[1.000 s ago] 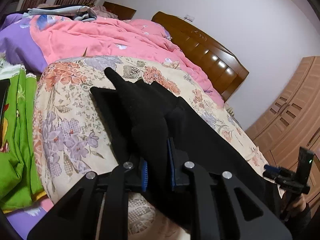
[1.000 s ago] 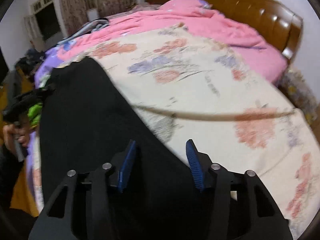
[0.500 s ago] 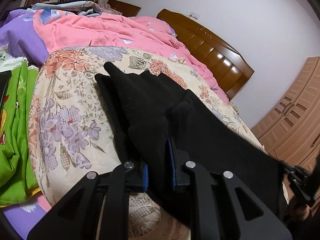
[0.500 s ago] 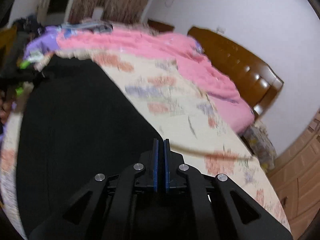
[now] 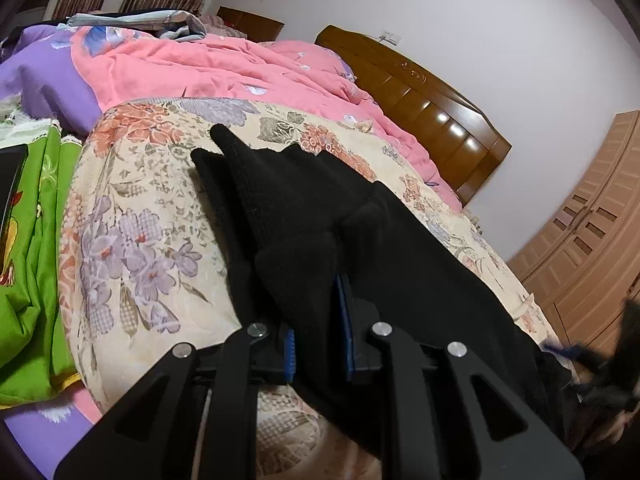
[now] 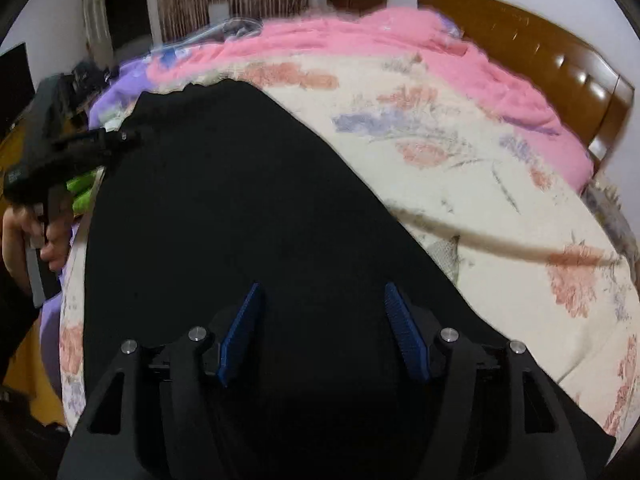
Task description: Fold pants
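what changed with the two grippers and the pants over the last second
The right gripper shut half a second ago and has just been opening; its fingers now stand apart over the black pants, pinching nothing. The left gripper stays clamped on bunched pants fabric, hardly moved.

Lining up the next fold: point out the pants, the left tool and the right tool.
pants (image 6: 240, 200): right wrist view, flat middle of the cloth.
left tool (image 5: 318, 344): left wrist view, between the pads.
right tool (image 6: 322, 332): right wrist view, between the pads.
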The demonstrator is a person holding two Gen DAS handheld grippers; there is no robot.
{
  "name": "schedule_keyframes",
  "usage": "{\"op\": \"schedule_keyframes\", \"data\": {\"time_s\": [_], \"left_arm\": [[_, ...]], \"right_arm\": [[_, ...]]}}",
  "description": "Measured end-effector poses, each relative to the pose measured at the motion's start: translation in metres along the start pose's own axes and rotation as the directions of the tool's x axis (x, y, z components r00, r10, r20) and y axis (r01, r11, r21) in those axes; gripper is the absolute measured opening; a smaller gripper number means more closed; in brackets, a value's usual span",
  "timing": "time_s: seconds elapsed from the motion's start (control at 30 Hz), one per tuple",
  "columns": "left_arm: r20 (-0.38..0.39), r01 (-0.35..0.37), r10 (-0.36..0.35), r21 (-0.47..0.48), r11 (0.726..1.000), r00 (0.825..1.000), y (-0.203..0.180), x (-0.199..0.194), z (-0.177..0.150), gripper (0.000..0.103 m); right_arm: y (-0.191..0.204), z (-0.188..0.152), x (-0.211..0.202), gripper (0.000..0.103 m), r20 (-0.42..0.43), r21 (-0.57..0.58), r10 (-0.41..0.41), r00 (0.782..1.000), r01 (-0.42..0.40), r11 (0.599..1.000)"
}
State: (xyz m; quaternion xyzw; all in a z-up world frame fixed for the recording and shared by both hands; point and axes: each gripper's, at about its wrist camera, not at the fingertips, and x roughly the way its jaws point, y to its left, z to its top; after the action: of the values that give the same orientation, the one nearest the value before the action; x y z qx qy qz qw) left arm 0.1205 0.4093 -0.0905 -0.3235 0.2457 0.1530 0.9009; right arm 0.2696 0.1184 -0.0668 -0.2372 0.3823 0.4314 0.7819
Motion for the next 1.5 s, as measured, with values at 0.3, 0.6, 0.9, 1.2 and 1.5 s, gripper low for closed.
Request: {"op": "schedule_keyframes", "data": {"time_s": [0.3,0.6,0.9,1.2,1.5], "left_arm": [[-0.003,0.142,-0.144,-0.135,0.981,0.990,0.010,-0.005,0.017,0.040],[0.051,-0.238,0.251,-0.179,0.954,0.967,-0.015,-0.041,-0.001,0.060],[-0.084,0.052,-0.034,0.210,0.976,0.996,-0.146,0.006,0.010,0.101],[-0.229,-0.006,0.073,0.281,0.960,0.971,-0.154,0.062,-0.023,0.101],[-0.154,-0.044,0.103,0.345,0.937,0.983,-0.169,0.009,-0.038,0.101]], "right_arm": [[-0.002,0.000,0.000,0.067,0.004,0.033,0.022,1.000,-0.022,0.999],[-0.001,-0.001,0.004,0.074,-0.003,0.009,0.019,1.000,-0.019,1.000],[-0.025,-0.008,-0.041,0.081,0.058,0.204,-0.006,0.998,-0.006,0.979],[-0.114,-0.093,-0.074,0.087,-0.060,0.405,-0.217,0.974,0.222,0.887],[-0.064,-0.156,-0.142,0.088,-0.105,0.440,-0.255,0.961,0.274,0.855]]}}
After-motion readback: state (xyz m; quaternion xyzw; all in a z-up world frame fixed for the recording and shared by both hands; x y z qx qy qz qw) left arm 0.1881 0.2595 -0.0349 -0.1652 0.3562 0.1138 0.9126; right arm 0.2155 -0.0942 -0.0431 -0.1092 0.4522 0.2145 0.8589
